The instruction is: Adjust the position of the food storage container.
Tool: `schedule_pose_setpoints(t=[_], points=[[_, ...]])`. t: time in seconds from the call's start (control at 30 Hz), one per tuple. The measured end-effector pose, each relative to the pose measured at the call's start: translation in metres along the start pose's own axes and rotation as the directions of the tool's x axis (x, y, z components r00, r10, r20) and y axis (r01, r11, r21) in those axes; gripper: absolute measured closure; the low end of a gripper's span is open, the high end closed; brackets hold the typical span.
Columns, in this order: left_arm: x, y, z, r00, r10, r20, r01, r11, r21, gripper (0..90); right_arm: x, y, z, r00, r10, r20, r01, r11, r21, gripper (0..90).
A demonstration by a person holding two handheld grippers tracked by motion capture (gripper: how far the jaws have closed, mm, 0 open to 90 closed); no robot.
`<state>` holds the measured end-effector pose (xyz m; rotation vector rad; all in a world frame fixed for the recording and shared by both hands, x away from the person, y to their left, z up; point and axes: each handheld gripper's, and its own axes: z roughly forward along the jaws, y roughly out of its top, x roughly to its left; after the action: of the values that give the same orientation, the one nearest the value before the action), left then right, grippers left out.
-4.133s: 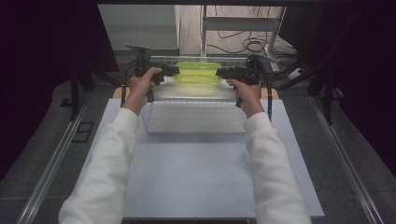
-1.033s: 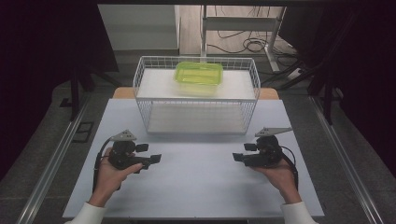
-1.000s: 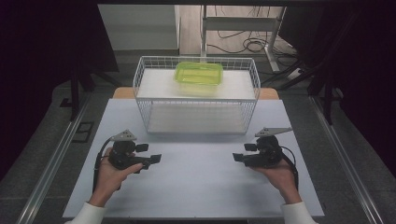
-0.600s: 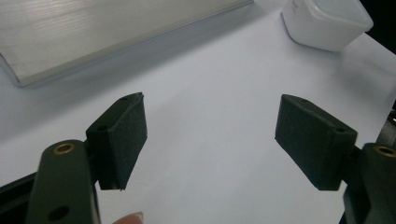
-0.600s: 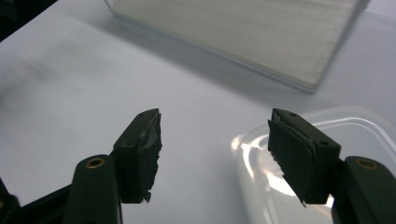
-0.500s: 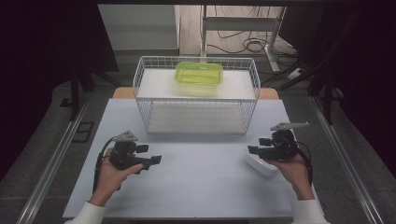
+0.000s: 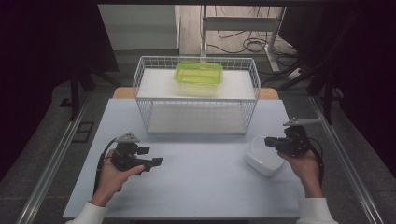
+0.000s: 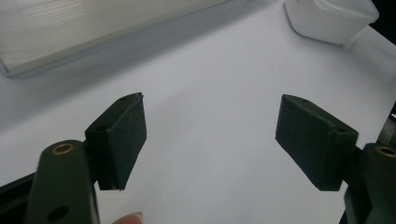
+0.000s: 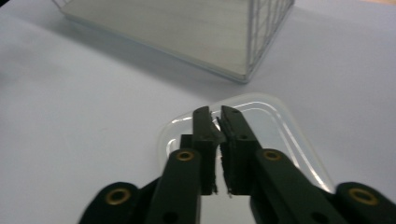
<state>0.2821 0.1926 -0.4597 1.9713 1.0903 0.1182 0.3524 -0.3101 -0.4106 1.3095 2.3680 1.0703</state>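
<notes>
L gripper (image 7: 156, 161) hangs over bare white tabletop (image 7: 201, 186), jaws wide apart, nothing btwn them. R gripper (image 7: 268, 141) has jaws pinched on rim of clear plastic container (image 7: 263, 157) sitting on table's right side, near front of wire basket (image 7: 196, 100). Green lidded box (image 7: 199, 73) sits inside basket at back
</notes>
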Motion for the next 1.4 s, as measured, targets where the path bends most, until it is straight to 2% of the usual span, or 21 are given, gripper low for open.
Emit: schedule_pose_setpoints(t=[0.13, 0.3, 0.33, 0.4, 0.53, 0.67, 0.77, 0.93, 1.07, 1.13, 1.17, 1.23, 1.4], points=[[0.001, 0.0, 0.0, 1.0, -0.005, 0.001, 0.005, 1.0, -0.001, 24.2, -0.011, 0.004, 0.006, 0.9995, 0.025, 0.022, -0.025, 1.0, 0.006, 89.0], [0.003, 0.001, 0.001, 1.0, -0.008, 0.002, 0.008, 1.0, 0.001, 24.2, -0.029, 0.018, 0.024, 0.9946, 0.026, 0.1, -0.033, 0.997, 0.069, 89.1], [0.004, 0.001, 0.001, 1.0, -0.007, 0.002, 0.007, 1.0, 0.003, 24.2, -0.036, 0.024, 0.031, 0.9927, 0.018, 0.119, -0.029, 0.996, 0.09, 89.1], [0.004, 0.001, 0.001, 1.0, -0.006, 0.004, 0.006, 1.0, 0.005, 24.2, -0.039, 0.026, 0.035, 0.9921, 0.011, 0.125, -0.024, 0.995, 0.099, 89.2], [0.005, 0.0, 0.001, 1.0, -0.005, 0.006, 0.005, 1.0, 0.007, 24.3, -0.05, 0.03, 0.053, 0.9914, -0.018, 0.13, -0.002, 0.989, 0.148, 89.3], [0.007, -0.002, 0.001, 1.0, -0.009, 0.005, 0.008, 0.9999, 0.013, 24.6, -0.058, 0.027, 0.067, 0.9898, -0.059, 0.13, 0.028, 0.974, 0.225, 89.4], [0.009, -0.002, 0.002, 0.9999, -0.014, 0.004, 0.014, 0.9998, 0.014, 24.6, -0.059, 0.027, 0.07, 0.9895, -0.08, 0.12, 0.048, 0.968, 0.246, 89.4], [0.008, -0.003, 0.005, 0.9999, -0.009, 0.006, 0.009, 0.9996, 0.025, 24.6, -0.056, 0.026, 0.068, 0.9871, -0.114, 0.112, 0.081, 0.96, 0.268, 89.4], [0.006, -0.003, 0.008, 0.9999, -0.004, 0.013, 0.004, 0.9993, 0.037, 24.7, -0.045, 0.025, 0.069, 0.985, -0.149, 0.086, 0.12, 0.952, 0.282, 89.4], [0.005, -0.003, 0.009, 0.9999, -0.003, 0.014, 0.002, 0.9992, 0.04, 24.7, -0.036, 0.024, 0.071, 0.982, -0.177, 0.067, 0.151, 0.947, 0.284, 89.4], [0.005, -0.003, 0.009, 0.9999, -0.001, 0.015, 0.001, 0.9991, 0.042, 24.7, -0.029, 0.024, 0.073, 0.9778, -0.204, 0.047, 0.182, 0.94, 0.289, 89.4], [0.005, -0.003, 0.01, 0.9998, -0.002, 0.017, 0.002, 0.999, 0.044, 24.6, -0.02, 0.022, 0.075, 0.973, -0.229, 0.024, 0.212, 0.932, 0.293, 89.4], [0.005, -0.004, 0.011, 0.9998, -0.002, 0.022, 0.001, 0.9987, 0.051, 24.5, -0.004, 0.02, 0.079, 0.9635, -0.267, -0.013, 0.259, 0.919, 0.297, 89.4]])
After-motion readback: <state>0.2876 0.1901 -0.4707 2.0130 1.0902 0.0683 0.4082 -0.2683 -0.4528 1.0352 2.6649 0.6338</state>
